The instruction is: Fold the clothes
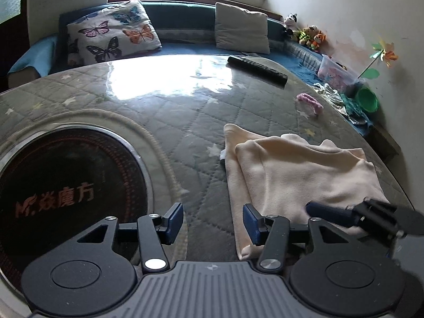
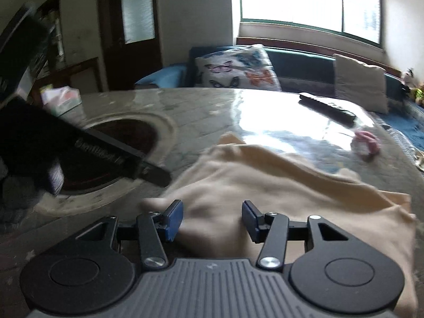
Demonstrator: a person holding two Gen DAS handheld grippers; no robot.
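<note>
Left wrist: both grippers (image 1: 213,222) (image 2: 212,221) apart, empty; folded cream garment (image 1: 299,175) lengthwise toward window.

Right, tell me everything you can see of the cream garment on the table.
The cream garment looks like soft fleecy knit. It lies partly folded on the quilted table cover, one layer doubled over another, edges uneven and slightly rumpled. Neither the open left gripper nor the open right gripper grips it.
</note>
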